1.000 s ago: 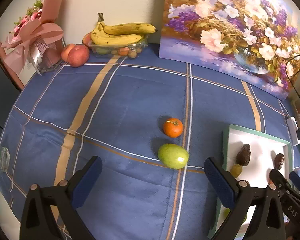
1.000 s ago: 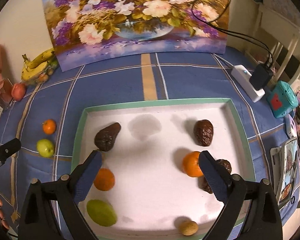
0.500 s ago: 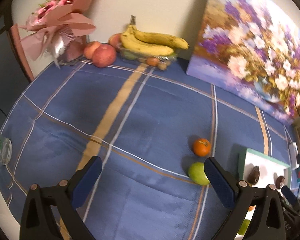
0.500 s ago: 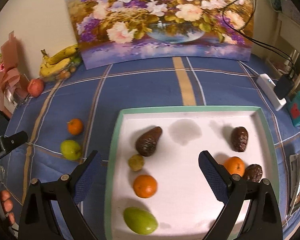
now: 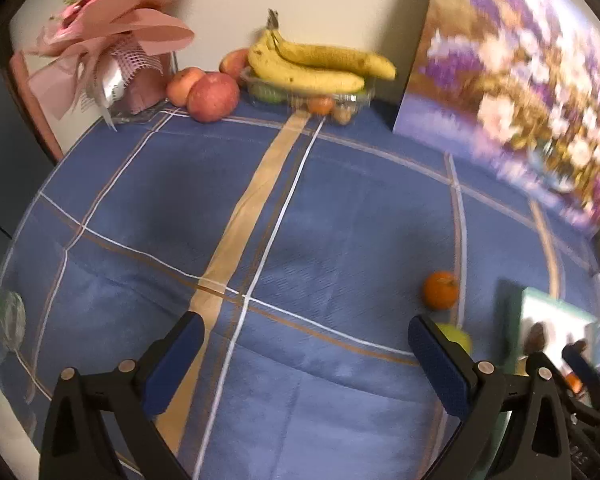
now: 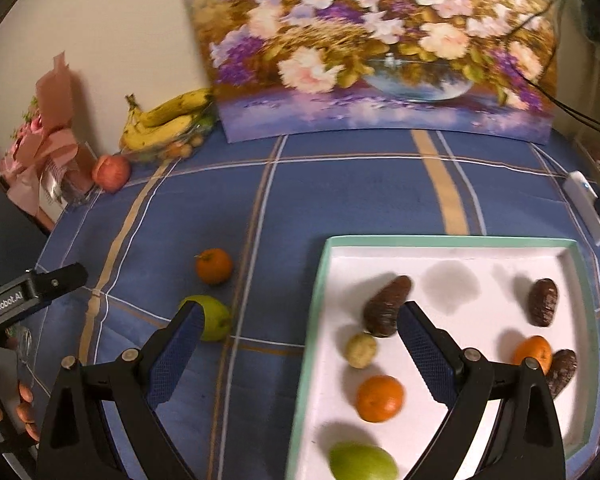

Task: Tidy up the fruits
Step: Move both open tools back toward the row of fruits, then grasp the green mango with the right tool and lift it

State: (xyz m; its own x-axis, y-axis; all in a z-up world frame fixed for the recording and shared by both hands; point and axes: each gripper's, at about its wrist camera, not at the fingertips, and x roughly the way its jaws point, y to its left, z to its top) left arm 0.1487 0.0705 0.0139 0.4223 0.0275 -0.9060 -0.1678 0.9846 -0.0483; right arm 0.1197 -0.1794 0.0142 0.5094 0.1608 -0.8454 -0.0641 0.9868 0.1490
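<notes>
A white tray with a green rim [image 6: 316, 280] holds several fruits: dark avocados [image 6: 386, 310], oranges [image 6: 379, 398], a green mango [image 6: 362, 462] and a small yellow fruit [image 6: 361, 350]. On the blue cloth left of the tray lie an orange [image 6: 214, 266] [image 5: 440, 290] and a green fruit [image 6: 216, 318] [image 5: 456, 338]. My right gripper [image 6: 300, 340] is open and empty above the tray's left edge. My left gripper [image 5: 304, 354] is open and empty over bare cloth, with both loose fruits at its right finger.
Bananas on a clear box of small fruits [image 5: 316, 68], red apples [image 5: 212, 96] and a pink bouquet [image 5: 108, 52] stand at the back. A flower painting [image 6: 380, 48] leans on the wall. A glass [image 5: 0, 320] sits far left. Chargers and cables [image 6: 588, 200] lie right.
Both grippers have swung to the left. The tray has slid to the right in both views, and the loose orange and green fruit have come nearer to my right gripper's left finger.
</notes>
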